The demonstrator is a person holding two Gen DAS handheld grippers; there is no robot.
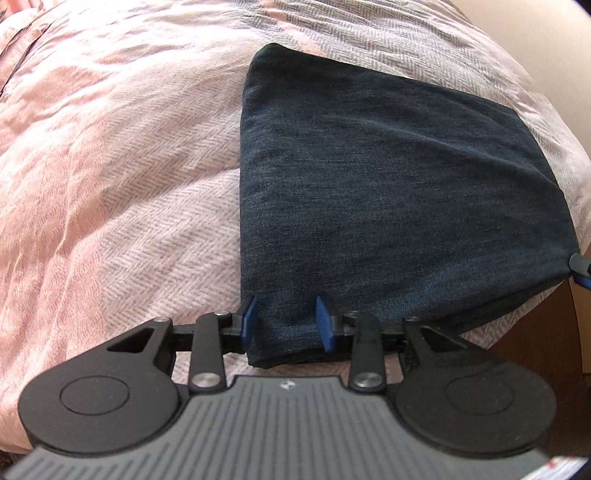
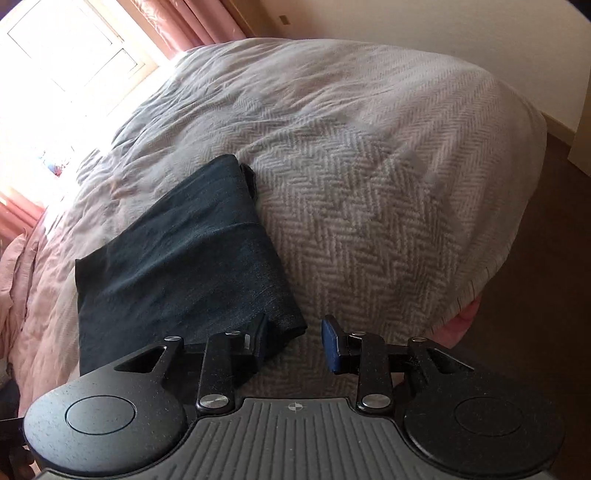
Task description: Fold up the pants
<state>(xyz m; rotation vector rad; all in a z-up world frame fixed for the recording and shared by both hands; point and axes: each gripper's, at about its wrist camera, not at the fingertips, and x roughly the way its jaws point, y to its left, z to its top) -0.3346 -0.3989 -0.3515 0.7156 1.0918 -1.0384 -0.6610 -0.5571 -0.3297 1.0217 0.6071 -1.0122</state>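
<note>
The dark blue-green pants [image 1: 388, 192] lie folded into a flat rectangular pack on the bed. My left gripper [image 1: 287, 323] is open, its blue pads [image 1: 249, 321] straddling the pack's near left corner, with cloth lying between them. In the right wrist view the same pants [image 2: 177, 258] sit left of centre. My right gripper [image 2: 295, 341] is open at their near right corner, and its left finger [image 2: 260, 339] touches the cloth edge. The right gripper's tip [image 1: 581, 271] also shows at the far right edge of the left wrist view, against the pants' corner.
A pink-grey herringbone bedspread [image 2: 369, 184] covers the bed, wrinkled toward the far side. The bed's edge [image 2: 476, 284] drops to brown floor [image 2: 535, 295] on the right. A bright window [image 2: 55, 55] and pink curtains [image 2: 192, 26] stand behind, beside a cream wall [image 2: 443, 37].
</note>
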